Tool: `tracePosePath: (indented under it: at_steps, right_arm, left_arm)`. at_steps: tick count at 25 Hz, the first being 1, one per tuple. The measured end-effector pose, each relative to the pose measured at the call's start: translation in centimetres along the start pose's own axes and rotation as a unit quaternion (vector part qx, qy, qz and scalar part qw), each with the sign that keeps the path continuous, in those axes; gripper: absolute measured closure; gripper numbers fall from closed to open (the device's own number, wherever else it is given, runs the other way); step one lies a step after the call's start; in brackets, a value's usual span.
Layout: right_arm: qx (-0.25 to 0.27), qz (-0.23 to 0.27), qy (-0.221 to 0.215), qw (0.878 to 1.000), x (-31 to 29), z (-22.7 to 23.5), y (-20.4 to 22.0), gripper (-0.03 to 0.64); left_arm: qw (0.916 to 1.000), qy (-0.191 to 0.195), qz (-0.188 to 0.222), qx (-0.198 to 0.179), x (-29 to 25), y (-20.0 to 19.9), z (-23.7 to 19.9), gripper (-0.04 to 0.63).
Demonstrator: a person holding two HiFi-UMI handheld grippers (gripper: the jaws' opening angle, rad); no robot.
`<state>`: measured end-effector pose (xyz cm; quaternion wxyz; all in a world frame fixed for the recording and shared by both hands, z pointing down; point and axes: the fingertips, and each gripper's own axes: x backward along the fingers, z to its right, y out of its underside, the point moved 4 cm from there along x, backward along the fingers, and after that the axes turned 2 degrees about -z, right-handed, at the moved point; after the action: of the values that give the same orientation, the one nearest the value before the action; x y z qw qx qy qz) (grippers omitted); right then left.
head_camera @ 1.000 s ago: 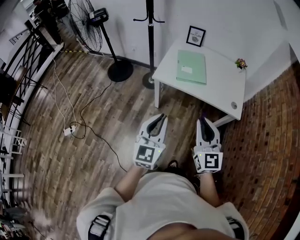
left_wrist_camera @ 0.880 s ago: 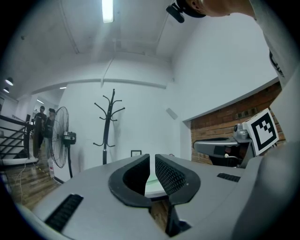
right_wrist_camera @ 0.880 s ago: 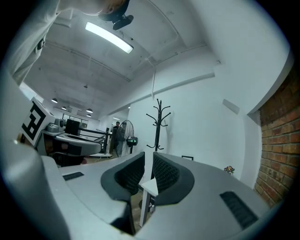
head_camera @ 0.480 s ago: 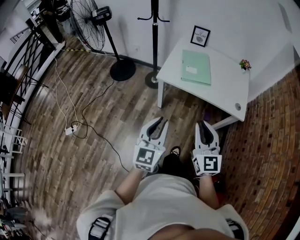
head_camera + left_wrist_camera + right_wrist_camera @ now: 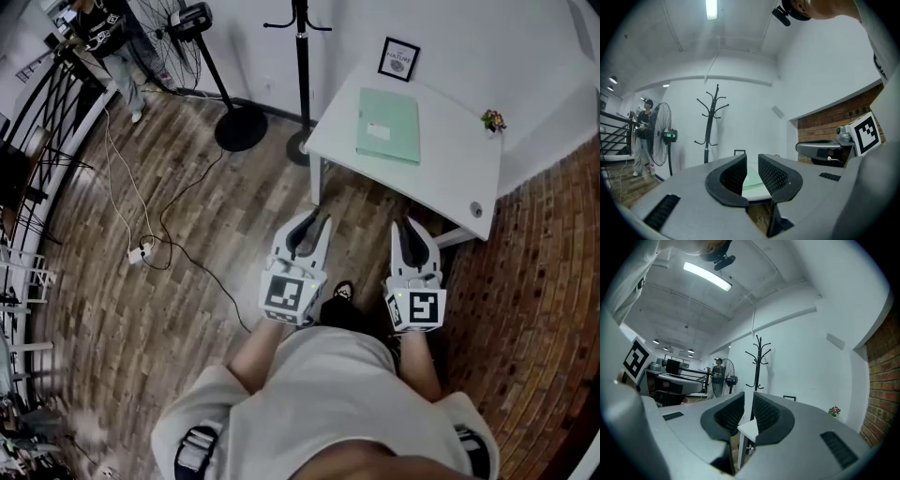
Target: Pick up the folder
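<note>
The pale green folder [image 5: 387, 126] lies flat on the white table [image 5: 441, 183] ahead of me. Both grippers are held level over the wooden floor, short of the table's near edge. My left gripper [image 5: 310, 228] points at the table's left corner; its jaws are opening, with a narrow gap and nothing between them. In the left gripper view the gripper [image 5: 752, 163] frames a strip of the folder [image 5: 751, 180] far ahead. My right gripper [image 5: 413, 232] also shows a narrow empty gap. In the right gripper view the gripper [image 5: 748, 401] points at the table's corner [image 5: 748, 429].
A framed picture [image 5: 397, 59] and a small flower pot [image 5: 492, 120] stand at the table's far edge. A coat stand [image 5: 301, 84] and a floor fan [image 5: 202, 56] stand left of the table. A cable [image 5: 141, 253] trails over the floor. A person [image 5: 108, 37] stands by the railing [image 5: 37, 141].
Both grippers have moved forward towards the table. The left jaws have parted a little. A person has come into view at the top left.
</note>
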<state>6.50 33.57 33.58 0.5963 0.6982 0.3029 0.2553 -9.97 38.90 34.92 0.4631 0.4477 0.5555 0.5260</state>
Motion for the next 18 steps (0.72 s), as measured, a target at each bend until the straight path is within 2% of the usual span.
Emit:
tracePosePath:
  at_steps: [12,18]
  right_arm:
    - [-0.01,-0.007,-0.004,1.0,-5.4,8.5,2.0,0.557]
    - [-0.025,-0.008,-0.014,1.0,-6.5,10.7,3.2,0.556]
  left_arm:
    - [0.9999,-0.003,-0.013,-0.009,-10.1,-0.3,0.6,0.528]
    - [0.9995,-0.003,-0.025,-0.017,-12.9,0.2,1.9,0.528]
